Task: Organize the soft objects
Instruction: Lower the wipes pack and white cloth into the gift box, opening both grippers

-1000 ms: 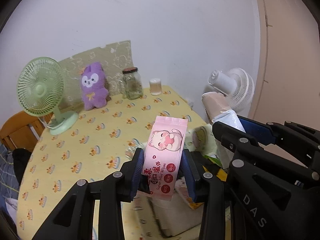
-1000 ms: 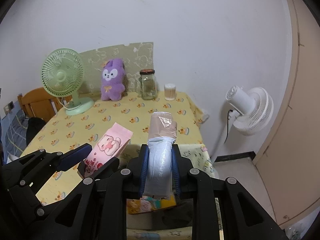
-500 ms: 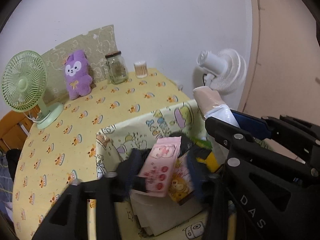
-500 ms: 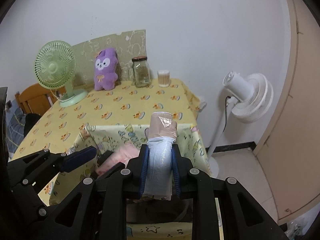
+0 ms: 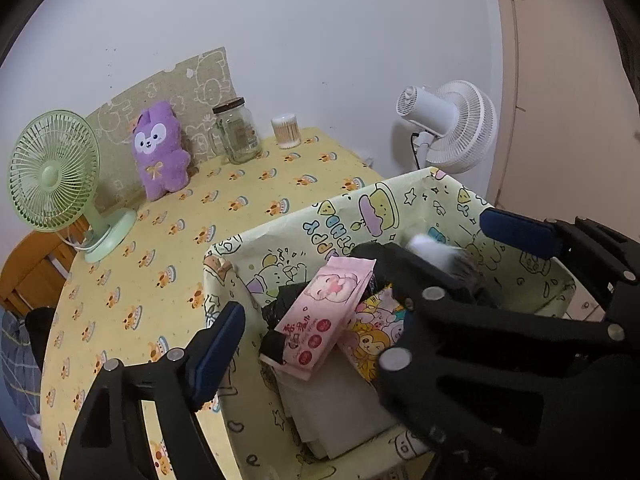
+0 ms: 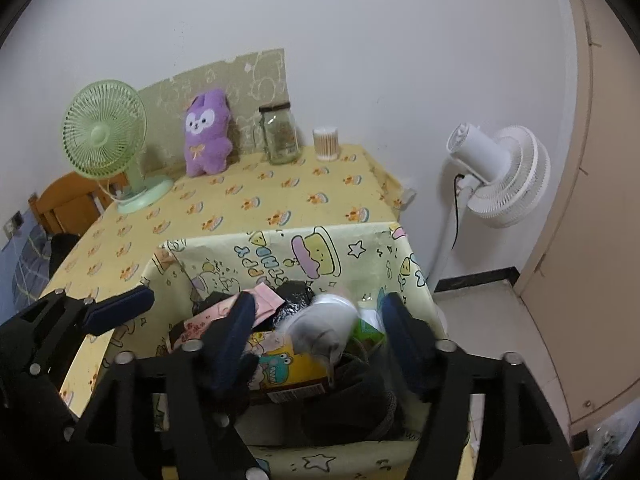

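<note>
A pale cartoon-print storage box [image 5: 400,208] sits at the table's near edge, also in the right wrist view [image 6: 280,248]. The pink wet-wipes pack [image 5: 324,312] lies inside it on other packets, and shows in the right wrist view [image 6: 224,312]. My left gripper [image 5: 312,344] is open above the box, empty. My right gripper [image 6: 316,332] is open over the box; the blurred white-and-beige roll [image 6: 324,324] is between its spread fingers, loose and falling. The roll shows as a white blur in the left wrist view [image 5: 436,250].
On the yellow tablecloth [image 6: 240,200] stand a green desk fan [image 6: 108,140], a purple plush bunny [image 6: 206,132], a glass jar [image 6: 280,136] and a cotton-swab tub [image 6: 326,144]. A white floor fan [image 6: 500,176] stands right of the table. A wooden chair [image 6: 68,204] is at left.
Both grippers moved down over the box and opened. The pink wipes pack dropped from the left gripper into the box. The roll left the right gripper's grip.
</note>
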Demonstrator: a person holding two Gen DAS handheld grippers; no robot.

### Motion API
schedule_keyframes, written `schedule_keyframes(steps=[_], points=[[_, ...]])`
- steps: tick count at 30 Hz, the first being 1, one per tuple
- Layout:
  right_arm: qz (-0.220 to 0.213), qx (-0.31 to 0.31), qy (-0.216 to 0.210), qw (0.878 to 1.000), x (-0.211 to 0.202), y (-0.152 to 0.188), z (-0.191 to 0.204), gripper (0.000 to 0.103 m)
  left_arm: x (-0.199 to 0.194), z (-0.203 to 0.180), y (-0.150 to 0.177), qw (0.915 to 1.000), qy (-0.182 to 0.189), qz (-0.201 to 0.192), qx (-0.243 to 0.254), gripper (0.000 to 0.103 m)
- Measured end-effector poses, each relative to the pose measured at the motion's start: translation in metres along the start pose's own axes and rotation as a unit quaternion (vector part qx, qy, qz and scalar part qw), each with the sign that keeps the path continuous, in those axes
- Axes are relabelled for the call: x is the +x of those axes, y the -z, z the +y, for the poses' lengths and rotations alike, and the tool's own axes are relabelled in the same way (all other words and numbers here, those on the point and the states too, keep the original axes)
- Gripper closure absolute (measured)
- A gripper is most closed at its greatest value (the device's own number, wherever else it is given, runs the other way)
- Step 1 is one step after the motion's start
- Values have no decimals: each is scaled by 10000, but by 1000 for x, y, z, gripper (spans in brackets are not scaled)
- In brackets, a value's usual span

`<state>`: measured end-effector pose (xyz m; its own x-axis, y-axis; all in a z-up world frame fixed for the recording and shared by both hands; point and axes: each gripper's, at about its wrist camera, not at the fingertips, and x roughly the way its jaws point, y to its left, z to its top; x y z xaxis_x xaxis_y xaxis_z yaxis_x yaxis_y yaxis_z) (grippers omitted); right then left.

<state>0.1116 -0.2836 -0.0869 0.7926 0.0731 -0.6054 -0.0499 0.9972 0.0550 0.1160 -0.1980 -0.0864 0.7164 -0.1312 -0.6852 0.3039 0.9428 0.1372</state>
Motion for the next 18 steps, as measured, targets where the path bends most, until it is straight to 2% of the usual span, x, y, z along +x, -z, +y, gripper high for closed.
schedule_keyframes(steps=[10, 13, 18], points=[[-53, 83, 133, 9999, -15, 0, 13, 16, -20, 9, 6, 9997, 140, -148, -148, 19], [-114, 56, 165, 9998, -23, -2, 22, 15, -27, 15, 6, 9995, 100, -229, -180, 14], [-132, 9, 211, 9997, -34, -6, 39, 12, -42, 31, 8, 9992, 18, -329, -214, 14]])
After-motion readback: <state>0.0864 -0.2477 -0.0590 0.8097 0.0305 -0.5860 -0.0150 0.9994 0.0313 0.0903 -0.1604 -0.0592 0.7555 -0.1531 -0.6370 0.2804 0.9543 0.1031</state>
